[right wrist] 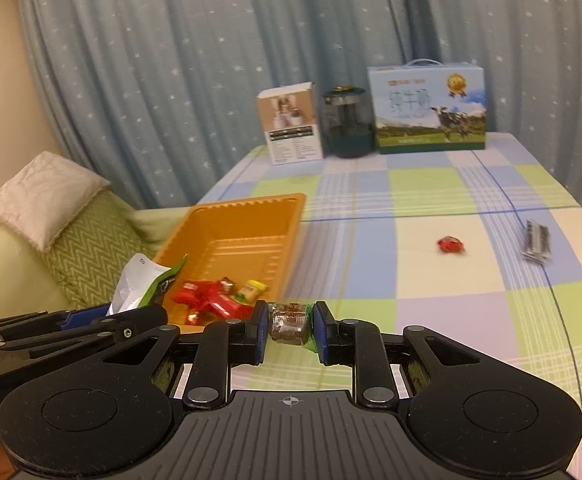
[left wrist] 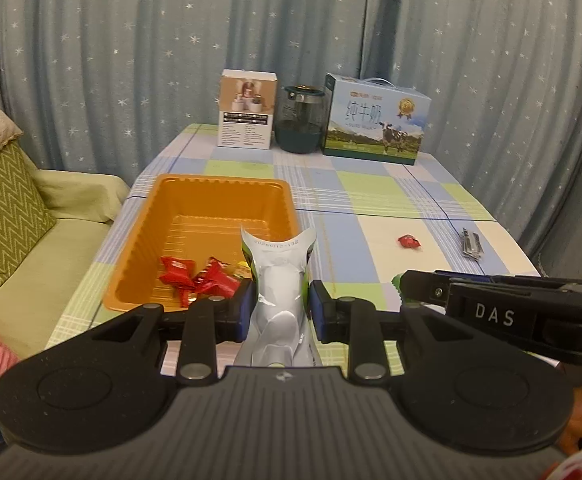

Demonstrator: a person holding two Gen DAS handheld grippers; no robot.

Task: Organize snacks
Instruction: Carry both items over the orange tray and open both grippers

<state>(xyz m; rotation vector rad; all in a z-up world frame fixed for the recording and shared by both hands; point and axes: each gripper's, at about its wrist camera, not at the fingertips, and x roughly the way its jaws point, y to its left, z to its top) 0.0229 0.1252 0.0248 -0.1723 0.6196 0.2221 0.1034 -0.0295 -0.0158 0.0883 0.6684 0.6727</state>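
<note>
Orange tray (left wrist: 195, 200) at table's left edge holds red-wrapped candies (left wrist: 179, 276). Left gripper (left wrist: 279, 304) clamps silver-green pouch (left wrist: 281, 280); right gripper (right wrist: 289, 326) pinches brown snack bar (right wrist: 289, 323). Loose red candy (left wrist: 409, 242) on tablecloth (left wrist: 371, 208); small grey packet (left wrist: 471, 244) unreadable.

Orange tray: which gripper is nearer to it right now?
Left. The left gripper, shut on a silver pouch, sits at the orange tray's near edge. The right gripper, shut on a brown snack, is beside it, further out over the tablecloth.
</note>
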